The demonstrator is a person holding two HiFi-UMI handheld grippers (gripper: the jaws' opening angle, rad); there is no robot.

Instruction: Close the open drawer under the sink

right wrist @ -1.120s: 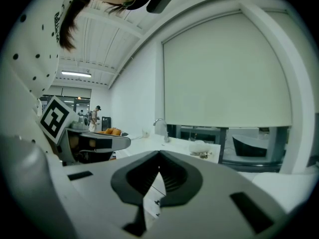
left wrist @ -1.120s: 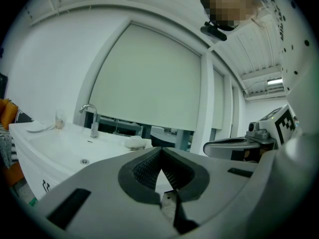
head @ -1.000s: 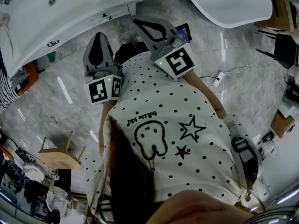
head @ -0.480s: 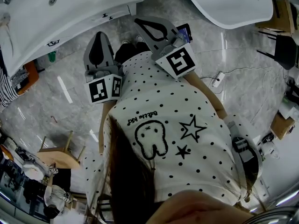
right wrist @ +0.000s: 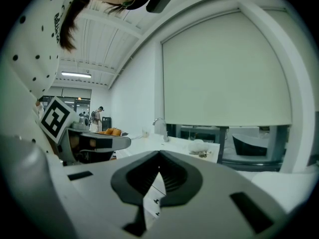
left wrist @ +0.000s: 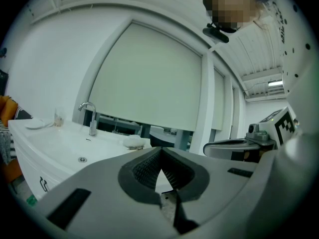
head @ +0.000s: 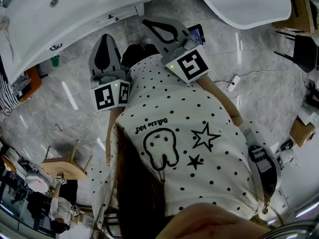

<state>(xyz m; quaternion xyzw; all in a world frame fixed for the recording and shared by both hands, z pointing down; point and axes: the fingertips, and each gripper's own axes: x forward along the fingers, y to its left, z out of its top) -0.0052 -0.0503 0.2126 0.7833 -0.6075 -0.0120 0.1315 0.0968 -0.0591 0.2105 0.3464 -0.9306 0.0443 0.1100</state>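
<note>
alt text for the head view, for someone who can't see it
Seen from above, a person in a white polka-dot shirt holds the left gripper and right gripper out front, jaws shut and empty, over a grey marble floor. A white sink counter lies at upper left, another white basin at upper right.

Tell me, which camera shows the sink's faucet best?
The left gripper view: the faucet stands in clear side profile over the basin. The right gripper view shows it smaller. The head view catches mainly the basin from above.
</note>
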